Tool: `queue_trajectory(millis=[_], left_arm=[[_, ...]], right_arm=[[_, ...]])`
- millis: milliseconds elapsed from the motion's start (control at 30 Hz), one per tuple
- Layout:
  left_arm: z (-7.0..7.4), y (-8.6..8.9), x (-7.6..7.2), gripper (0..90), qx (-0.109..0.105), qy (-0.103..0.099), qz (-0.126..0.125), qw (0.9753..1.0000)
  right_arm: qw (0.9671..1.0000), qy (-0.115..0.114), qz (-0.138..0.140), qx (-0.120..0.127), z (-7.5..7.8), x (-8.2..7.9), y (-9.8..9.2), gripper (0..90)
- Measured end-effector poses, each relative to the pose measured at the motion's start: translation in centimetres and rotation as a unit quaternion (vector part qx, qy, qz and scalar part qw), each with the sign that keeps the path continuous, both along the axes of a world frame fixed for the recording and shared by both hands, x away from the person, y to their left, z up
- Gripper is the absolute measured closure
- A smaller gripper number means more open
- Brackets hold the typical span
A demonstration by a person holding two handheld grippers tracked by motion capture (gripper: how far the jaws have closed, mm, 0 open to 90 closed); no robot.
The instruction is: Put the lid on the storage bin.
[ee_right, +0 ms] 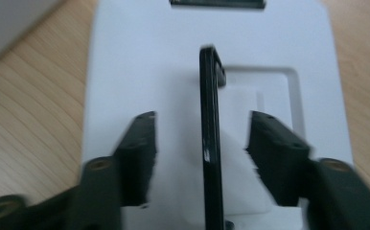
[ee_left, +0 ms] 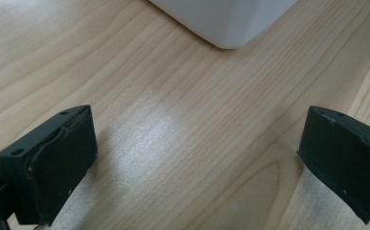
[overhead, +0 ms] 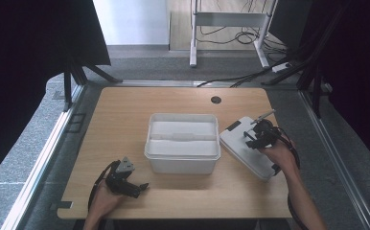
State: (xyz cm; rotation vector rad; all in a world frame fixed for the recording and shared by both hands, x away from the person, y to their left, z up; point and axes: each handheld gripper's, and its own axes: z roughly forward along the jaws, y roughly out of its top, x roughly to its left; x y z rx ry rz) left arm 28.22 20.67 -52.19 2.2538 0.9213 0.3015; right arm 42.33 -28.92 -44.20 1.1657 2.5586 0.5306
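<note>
White tub mid-table, open, something white and flat inside, can't tell what. Lid lies on the table just right of it. Right gripper over the lid, jaws apart either side of its upright black handle, not touching. Left gripper near the front-left edge, jaws wide, holding nothing.

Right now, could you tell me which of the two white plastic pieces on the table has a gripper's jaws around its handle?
The flat lid right of the open box. The right gripper has its jaws open either side of the lid's raised black handle.
</note>
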Motion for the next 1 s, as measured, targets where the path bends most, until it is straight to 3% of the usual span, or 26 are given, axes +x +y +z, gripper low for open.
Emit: queue_trajectory(millis=[100, 267, 467, 600, 800, 1000], left_arm=[[0.0, -0.1, 0.0, 0.0, 0.003, -0.001, 0.000, 1.0000], [0.0, -0.1, 0.0, 0.0, 0.003, -0.001, 0.001, 1.0000], [0.0, -0.1, 0.0, 0.0, 0.002, -0.001, 0.002, 1.0000], [0.0, -0.1, 0.0, 0.0, 0.003, -0.001, 0.002, 1.0000], [0.0, -0.1, 0.0, 0.0, 0.002, -0.001, 0.001, 1.0000], [0.0, -0.1, 0.0, 0.0, 0.001, -0.001, 0.001, 1.0000]], right_arm=[[0.9996, 0.012, 0.003, -0.024, -0.3, 0.5, -0.1, 65.1], [0.9988, 0.031, 0.005, -0.039, -0.3, 1.1, -0.3, 82.2], [0.9979, 0.029, 0.017, -0.055, 0.1, 1.2, -0.5, 83.8], [0.9978, 0.026, 0.035, -0.050, 1.2, 0.6, -0.8, 83.8], [0.9967, 0.023, 0.070, -0.034, 3.9, -0.7, -1.2, 83.8], [0.9934, 0.020, 0.111, -0.016, 6.8, -1.7, -1.7, 83.8]])
